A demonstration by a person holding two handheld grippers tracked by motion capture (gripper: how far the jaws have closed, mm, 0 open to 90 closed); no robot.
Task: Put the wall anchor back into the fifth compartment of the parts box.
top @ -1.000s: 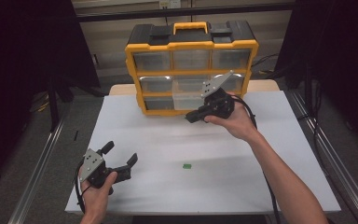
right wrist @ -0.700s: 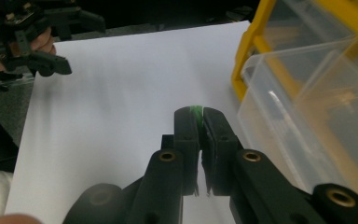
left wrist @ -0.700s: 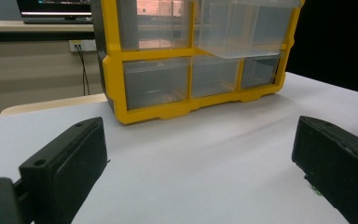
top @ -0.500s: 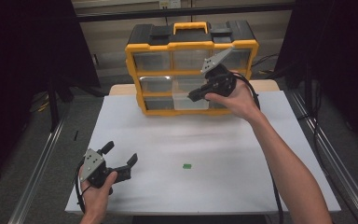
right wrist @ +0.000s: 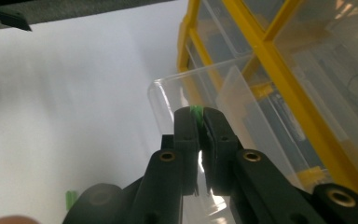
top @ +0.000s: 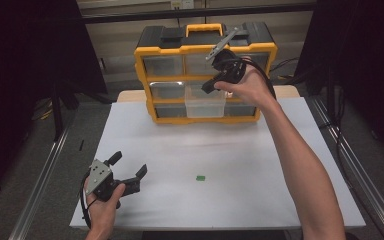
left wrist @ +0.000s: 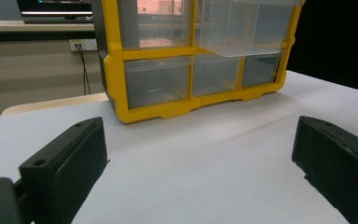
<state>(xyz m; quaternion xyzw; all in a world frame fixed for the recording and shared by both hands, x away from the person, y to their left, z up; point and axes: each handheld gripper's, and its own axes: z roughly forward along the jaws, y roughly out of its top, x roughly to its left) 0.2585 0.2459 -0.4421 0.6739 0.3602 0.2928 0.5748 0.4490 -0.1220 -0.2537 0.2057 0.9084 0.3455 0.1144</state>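
Now, right tongs: closed on a small green piece, risen over the open clear drawer.
Left tongs: open, idle.
Meaning: drop-off likely next.

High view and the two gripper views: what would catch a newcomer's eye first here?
The yellow drawer cabinet at the far edge of the white table, with one clear drawer pulled out of its middle row. The right gripper is raised in front of the cabinet above that drawer, jaws shut on a small green piece. A second green piece lies on the table, and the left gripper rests open near the front left corner.
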